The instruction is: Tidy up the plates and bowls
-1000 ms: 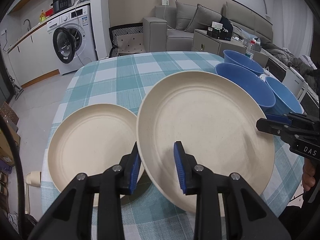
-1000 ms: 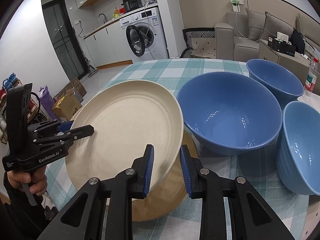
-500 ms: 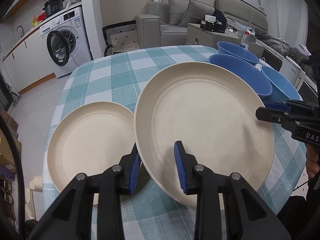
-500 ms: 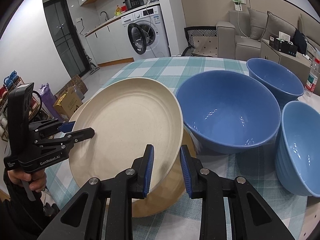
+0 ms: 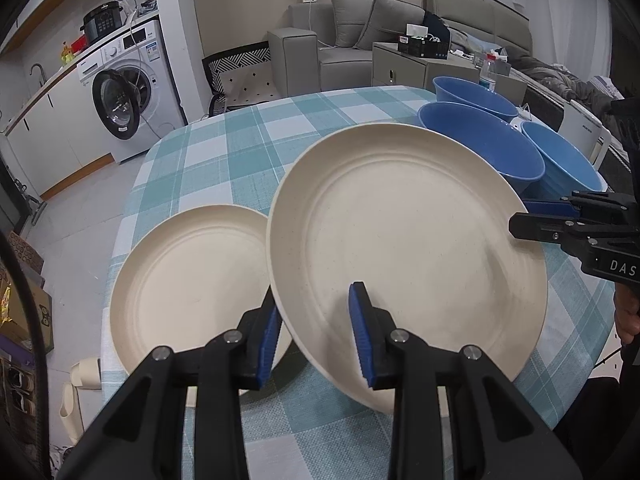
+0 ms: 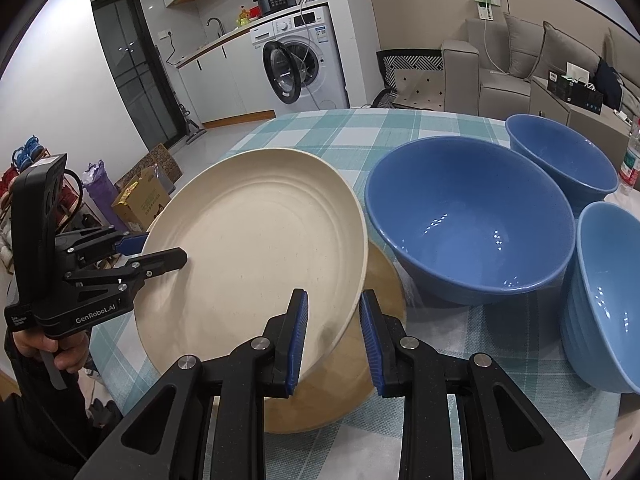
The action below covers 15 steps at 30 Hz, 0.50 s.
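a round table (image 5: 248,148) under a teal-and-white checked cloth stands in an open living space, with a washing machine (image 5: 128,96) along the kitchen counter behind it and a grey sofa (image 5: 360,36) further back. a large cream plate (image 5: 404,248) is lifted off the cloth and tilted, held by its rim from two opposite sides. the left gripper (image 5: 314,332) pinches the near edge of that plate in the left wrist view, one blue pad under the rim and the other on the plate's upper face. the right gripper (image 6: 332,332) clamps the opposite edge in the same way, its pads pressed to either side of the rim. in the left wrist view a second cream plate (image 5: 188,280) lies flat on the table just to the left of the raised one, its right edge tucked under it. in the right wrist view a further plate (image 6: 344,364) shows in shadow under the raised one. three blue bowls sit upright on the far side of the plates: a big bowl (image 6: 468,228) just beside the raised plate, a far bowl (image 6: 560,160) behind it, and a ribbed bowl (image 6: 604,300) at the table's right edge. a hand (image 6: 52,352) grips the left gripper's handle.
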Each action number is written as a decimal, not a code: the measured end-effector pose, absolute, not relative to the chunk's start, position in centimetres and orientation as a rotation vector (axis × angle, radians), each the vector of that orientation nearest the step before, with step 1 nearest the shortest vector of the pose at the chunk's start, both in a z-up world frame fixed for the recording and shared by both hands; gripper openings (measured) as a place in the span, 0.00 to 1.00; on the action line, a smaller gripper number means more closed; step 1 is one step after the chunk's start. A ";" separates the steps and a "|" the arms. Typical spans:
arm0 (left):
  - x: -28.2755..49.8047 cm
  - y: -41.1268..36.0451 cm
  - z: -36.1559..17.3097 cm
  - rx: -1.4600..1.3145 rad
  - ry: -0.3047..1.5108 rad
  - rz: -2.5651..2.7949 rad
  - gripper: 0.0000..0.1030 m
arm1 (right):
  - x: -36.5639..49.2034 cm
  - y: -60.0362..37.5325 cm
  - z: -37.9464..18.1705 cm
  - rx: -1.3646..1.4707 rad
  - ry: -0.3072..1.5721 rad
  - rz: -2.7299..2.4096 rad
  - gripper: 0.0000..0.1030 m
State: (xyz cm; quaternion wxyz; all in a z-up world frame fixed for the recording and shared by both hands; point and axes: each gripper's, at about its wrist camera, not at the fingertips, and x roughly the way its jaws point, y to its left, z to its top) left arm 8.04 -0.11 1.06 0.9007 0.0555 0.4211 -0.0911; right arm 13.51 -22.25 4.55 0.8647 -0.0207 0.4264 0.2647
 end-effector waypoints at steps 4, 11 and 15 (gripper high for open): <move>8.3 0.2 0.7 0.115 0.882 -0.183 0.31 | 13.4 -21.8 4.1 -0.053 0.903 0.563 0.27; 8.8 0.2 -0.3 0.126 0.918 -0.179 0.31 | 13.6 -21.2 3.1 -0.074 0.943 0.565 0.27; 8.9 0.0 -0.7 0.128 0.928 -0.184 0.32 | 13.5 -21.2 2.8 -0.092 0.952 0.555 0.27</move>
